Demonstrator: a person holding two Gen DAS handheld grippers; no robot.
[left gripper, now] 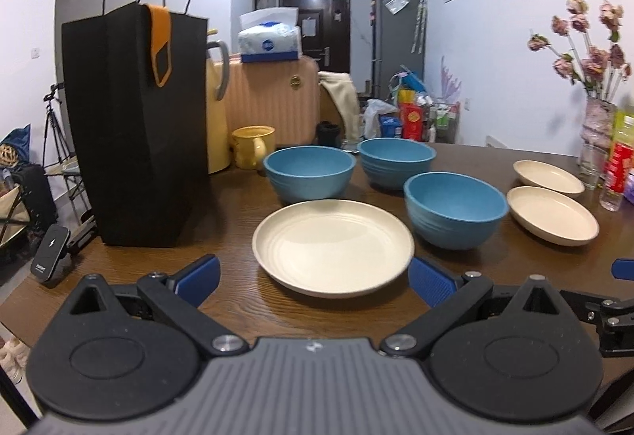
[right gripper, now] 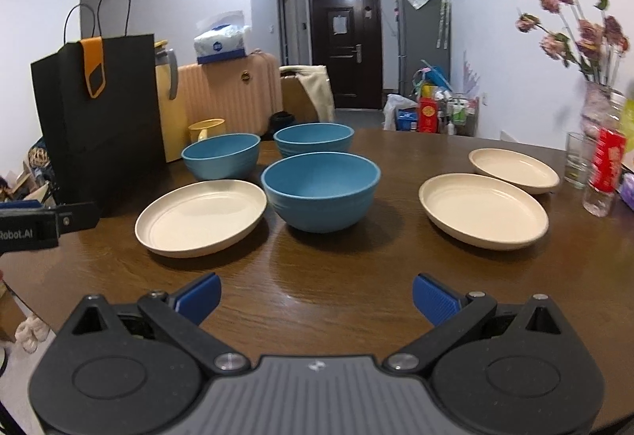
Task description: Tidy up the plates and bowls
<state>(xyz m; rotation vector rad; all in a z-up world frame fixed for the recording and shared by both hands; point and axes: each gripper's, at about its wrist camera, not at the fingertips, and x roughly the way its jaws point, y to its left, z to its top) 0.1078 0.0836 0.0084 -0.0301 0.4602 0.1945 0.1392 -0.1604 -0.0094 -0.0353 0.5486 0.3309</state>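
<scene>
Three blue bowls stand on the brown table: a near bowl (right gripper: 321, 191), a left bowl (right gripper: 221, 156) and a far bowl (right gripper: 314, 139). Three cream plates lie around them: a left plate (left gripper: 333, 245) (right gripper: 201, 217), a right plate (right gripper: 483, 211) and a far right plate (right gripper: 514, 165). My left gripper (left gripper: 315, 280) is open, its blue pads on either side of the left plate's near rim, holding nothing. My right gripper (right gripper: 317, 298) is open over bare table in front of the near bowl. In the left wrist view the bowls sit behind the plate, the near bowl (left gripper: 455, 209) to its right.
A tall black paper bag (left gripper: 136, 126) stands at the table's left edge, with a yellow mug (left gripper: 253, 146) behind it. A vase of flowers (right gripper: 594, 106), a glass (right gripper: 576, 159) and a bottle (right gripper: 604, 173) crowd the right side. A phone holder (left gripper: 51, 256) sits near the left corner.
</scene>
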